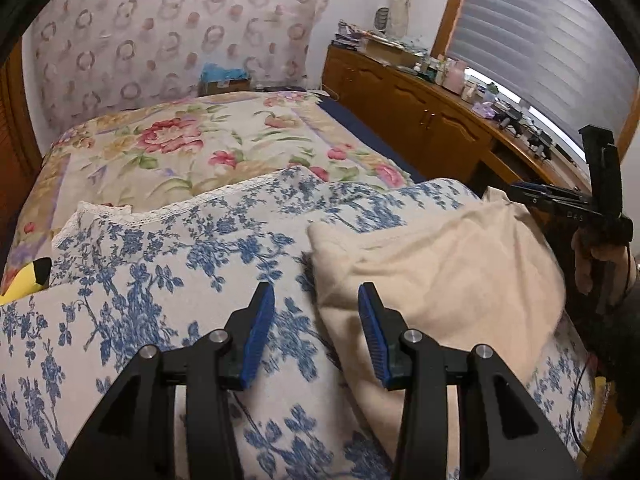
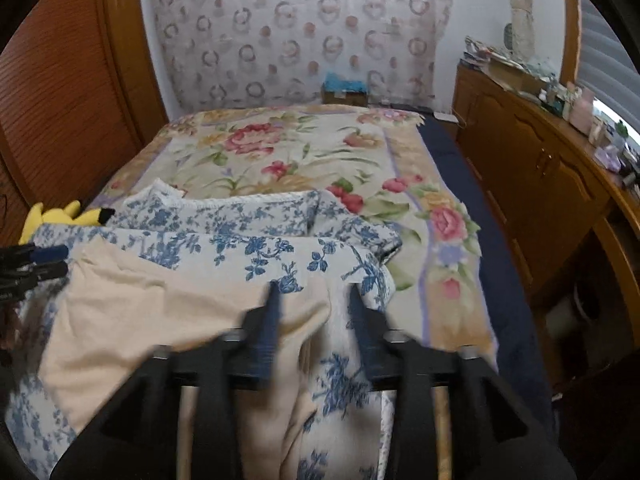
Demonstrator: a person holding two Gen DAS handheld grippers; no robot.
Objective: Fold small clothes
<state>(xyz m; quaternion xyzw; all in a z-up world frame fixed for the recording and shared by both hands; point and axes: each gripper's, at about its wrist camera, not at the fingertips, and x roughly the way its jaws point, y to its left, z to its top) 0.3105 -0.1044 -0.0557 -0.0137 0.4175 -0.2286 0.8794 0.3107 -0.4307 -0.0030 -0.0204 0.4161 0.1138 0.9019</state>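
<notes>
Over a bed [image 1: 192,148] spread with a blue-flowered quilt [image 1: 168,264], two hand-held claws stand apart above a cream garment [image 1: 436,256] that lies rumpled on the quilt. Left claw [image 1: 316,300] hovers with its blue pads parted and nothing between them, the garment's near left edge just beside and beneath its right pad. Right claw [image 2: 314,304], blurred in its own view, also shows parted pads with no cloth pinched, the garment's right-hand edge bunched under its left pad. From the left view the right claw [image 1: 520,194] reaches in at the garment's far right corner. Neither claw grips anything. Folding looks barely begun: the cloth is heaped, not flat. Done well, the next step would likely mean each claw taking one corner cleanly, catching only the cream fabric and not the quilt beneath, then drawing the edges taut before laying any fold.
</notes>
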